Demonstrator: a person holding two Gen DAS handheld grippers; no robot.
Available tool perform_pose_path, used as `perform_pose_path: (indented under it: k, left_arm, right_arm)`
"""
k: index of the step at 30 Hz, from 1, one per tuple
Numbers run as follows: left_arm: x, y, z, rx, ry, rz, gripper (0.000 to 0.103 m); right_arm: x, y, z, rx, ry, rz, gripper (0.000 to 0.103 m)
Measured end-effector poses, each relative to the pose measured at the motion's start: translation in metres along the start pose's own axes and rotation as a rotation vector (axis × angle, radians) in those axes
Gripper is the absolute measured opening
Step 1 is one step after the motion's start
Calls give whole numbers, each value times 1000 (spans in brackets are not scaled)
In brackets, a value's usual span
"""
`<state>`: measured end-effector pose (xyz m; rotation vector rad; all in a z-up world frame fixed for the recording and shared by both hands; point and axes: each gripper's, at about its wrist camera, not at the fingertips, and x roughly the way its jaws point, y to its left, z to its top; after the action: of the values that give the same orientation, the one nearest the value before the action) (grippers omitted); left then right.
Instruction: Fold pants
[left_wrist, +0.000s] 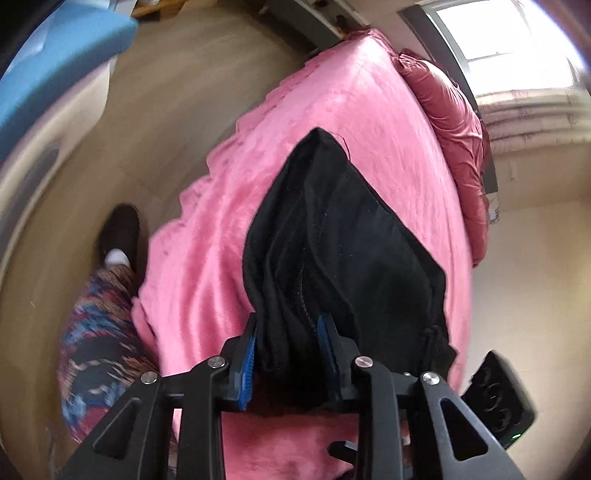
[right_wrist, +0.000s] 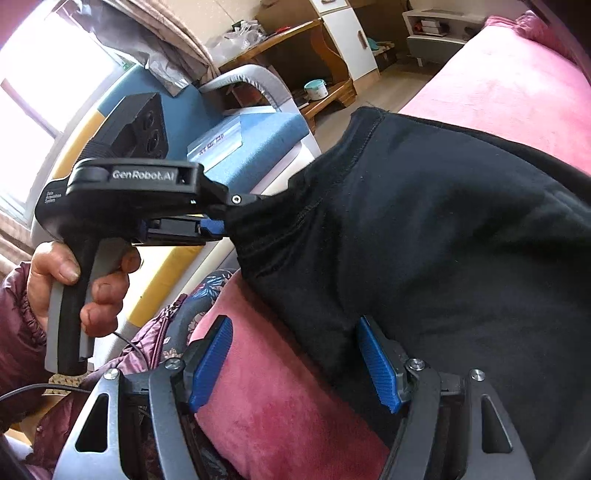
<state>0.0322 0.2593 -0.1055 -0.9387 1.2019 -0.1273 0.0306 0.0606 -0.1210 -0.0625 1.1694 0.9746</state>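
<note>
Black pants (left_wrist: 343, 240) lie partly lifted over a pink blanket (left_wrist: 207, 258) on a bed. My left gripper (left_wrist: 288, 350) is shut on a bunched edge of the pants and holds it up; it also shows in the right wrist view (right_wrist: 221, 225), gripping the pants (right_wrist: 424, 240) at their left edge. My right gripper (right_wrist: 295, 365) is open, its blue pads (right_wrist: 210, 362) wide apart. The right pad touches the near edge of the pants; the pink blanket (right_wrist: 277, 387) lies between the pads.
A dark red pillow (left_wrist: 458, 140) lies at the bed's far end by a window. The person's patterned leg (left_wrist: 99, 332) and shoe (left_wrist: 120, 229) stand on the floor left of the bed. A blue chair (right_wrist: 258, 133) and wooden shelves (right_wrist: 295, 48) stand beyond.
</note>
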Motion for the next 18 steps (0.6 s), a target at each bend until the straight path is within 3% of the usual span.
perform_pose_path:
  k: [1, 6, 11, 12, 13, 18]
  left_arm:
    - [0, 2, 2, -19, 4, -11, 42]
    - [-5, 10, 2, -114, -28, -67, 48]
    - [5, -10, -6, -10, -4, 45, 45]
    - [9, -16, -9, 26, 6, 73, 25]
    - [9, -21, -11, 59, -8, 98, 14]
    - [-9, -58, -25, 232, -93, 78, 12]
  right_arm:
    - [-2, -2, -2, 3, -2, -2, 70]
    - [-11, -8, -10, 7, -7, -13, 70]
    - [-13, -11, -11, 39, -26, -9, 70]
    - [-14, -12, -11, 47, -30, -5, 70]
    - [-15, -14, -11, 54, -33, -1, 70]
    - [-39, -25, -18, 86, -76, 7, 70]
